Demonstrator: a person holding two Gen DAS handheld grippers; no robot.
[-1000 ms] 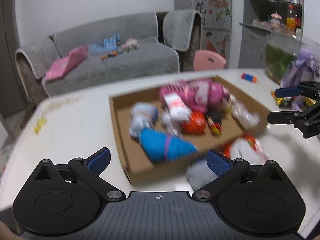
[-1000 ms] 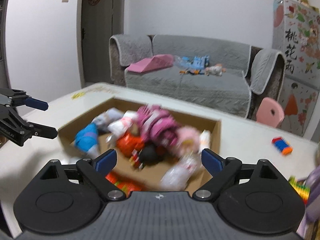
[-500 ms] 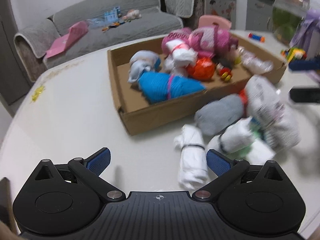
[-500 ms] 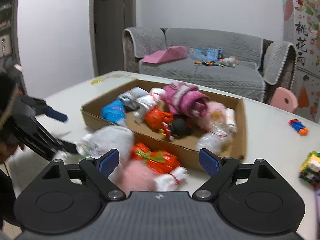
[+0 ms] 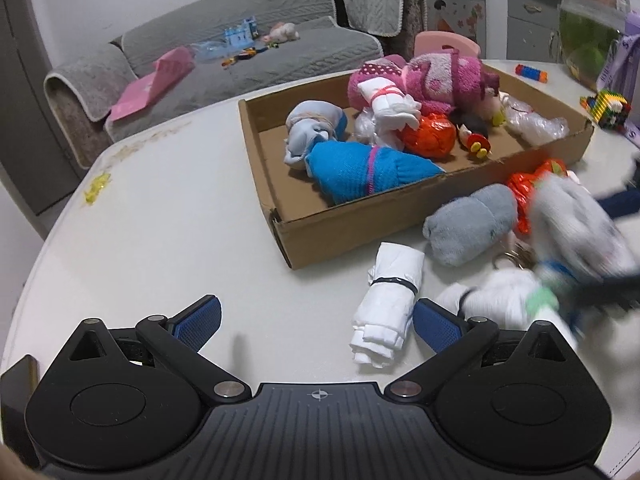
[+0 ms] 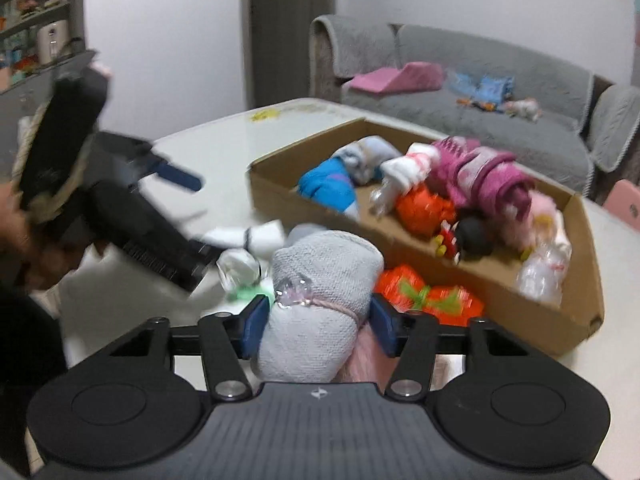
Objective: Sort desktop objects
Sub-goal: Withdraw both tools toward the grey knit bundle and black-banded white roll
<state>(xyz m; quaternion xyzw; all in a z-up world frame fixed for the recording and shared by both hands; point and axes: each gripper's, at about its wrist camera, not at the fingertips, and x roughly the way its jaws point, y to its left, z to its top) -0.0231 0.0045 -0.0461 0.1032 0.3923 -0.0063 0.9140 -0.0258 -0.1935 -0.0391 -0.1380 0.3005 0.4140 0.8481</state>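
Jaws of the right hand-held gripper (image 6: 316, 322), wide a second ago, are closing around the grey rolled towel bundle (image 6: 320, 292) on the white desk (image 5: 160, 216) at 6 o'clock of the brown cardboard tray (image 6: 576, 320), so a pick has begun; the left hand-held gripper (image 5: 316, 320) hangs open and empty.

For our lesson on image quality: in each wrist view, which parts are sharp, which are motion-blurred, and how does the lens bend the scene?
Left wrist view: cardboard box sharp, right gripper smeared at the right edge, table edge curved. Right wrist view: grey roll between the closing jaws fairly crisp, left gripper streaked, doorframe bowed.
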